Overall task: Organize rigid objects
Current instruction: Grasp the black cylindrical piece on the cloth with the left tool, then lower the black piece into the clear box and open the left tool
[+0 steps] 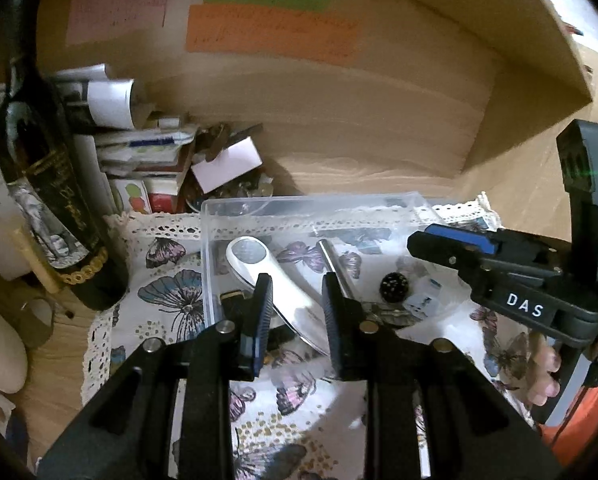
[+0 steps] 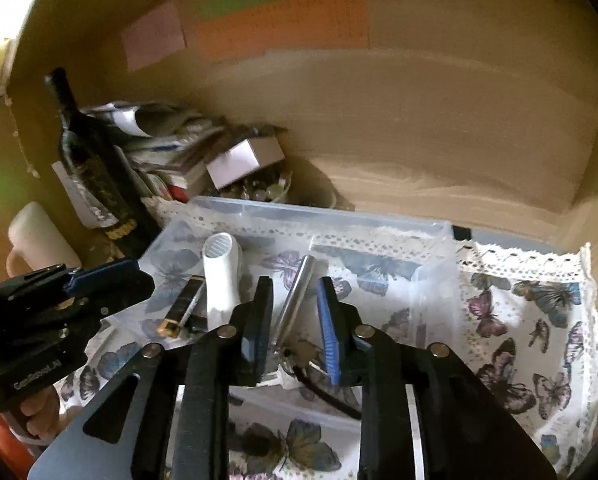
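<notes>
Both grippers, left gripper [image 1: 295, 312] and right gripper [image 2: 293, 320], jaws apart, over one clear bin [image 2: 319, 216].

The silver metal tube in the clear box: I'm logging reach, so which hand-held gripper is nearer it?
Right. The right hand-held gripper straddles the silver metal tube; the left hand-held gripper sits beside it, over the white tool.

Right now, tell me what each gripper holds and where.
Nothing: the left gripper and right gripper are both open above the bin.

Home shelf nook, wine bottle [image 1: 47, 184], butterfly cloth [image 1: 171, 280]
</notes>
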`<action>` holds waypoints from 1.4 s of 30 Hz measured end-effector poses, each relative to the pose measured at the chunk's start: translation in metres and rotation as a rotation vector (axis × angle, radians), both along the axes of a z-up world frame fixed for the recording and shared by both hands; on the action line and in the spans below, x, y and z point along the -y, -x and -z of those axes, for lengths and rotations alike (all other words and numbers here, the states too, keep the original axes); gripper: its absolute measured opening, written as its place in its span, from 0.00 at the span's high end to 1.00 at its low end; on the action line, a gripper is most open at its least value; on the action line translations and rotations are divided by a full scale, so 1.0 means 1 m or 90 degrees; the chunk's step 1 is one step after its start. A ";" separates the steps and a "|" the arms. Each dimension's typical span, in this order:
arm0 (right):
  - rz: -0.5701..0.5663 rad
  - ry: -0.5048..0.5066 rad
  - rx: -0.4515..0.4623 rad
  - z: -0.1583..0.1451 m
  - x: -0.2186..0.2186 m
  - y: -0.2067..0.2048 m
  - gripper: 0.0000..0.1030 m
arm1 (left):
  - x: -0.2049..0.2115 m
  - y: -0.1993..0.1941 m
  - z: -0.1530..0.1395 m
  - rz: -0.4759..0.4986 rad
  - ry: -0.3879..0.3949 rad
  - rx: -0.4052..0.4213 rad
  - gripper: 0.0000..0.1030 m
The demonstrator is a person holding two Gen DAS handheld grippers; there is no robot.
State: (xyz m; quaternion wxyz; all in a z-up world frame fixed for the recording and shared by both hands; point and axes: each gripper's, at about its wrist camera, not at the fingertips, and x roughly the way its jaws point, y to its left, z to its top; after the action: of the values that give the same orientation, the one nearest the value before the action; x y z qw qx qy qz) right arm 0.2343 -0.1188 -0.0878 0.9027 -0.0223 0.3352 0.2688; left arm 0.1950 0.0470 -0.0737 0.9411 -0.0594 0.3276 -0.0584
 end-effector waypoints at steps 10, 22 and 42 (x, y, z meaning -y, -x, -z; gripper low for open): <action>-0.011 -0.008 0.039 -0.007 0.020 0.051 0.59 | 0.025 0.040 0.004 0.043 -0.025 0.005 0.54; 0.028 -0.009 0.024 0.016 0.059 0.081 0.50 | 0.067 0.025 0.071 0.114 -0.038 -0.148 0.53; 0.013 -0.013 -0.041 0.050 0.053 0.092 0.49 | 0.063 0.041 0.057 0.119 -0.029 -0.092 0.78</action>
State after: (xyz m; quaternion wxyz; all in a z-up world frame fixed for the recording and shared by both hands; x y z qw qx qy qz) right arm 0.1425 -0.1721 -0.1381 0.8943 -0.0012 0.3615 0.2636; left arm 0.1536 -0.0162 -0.1311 0.9066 -0.0116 0.3999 -0.1341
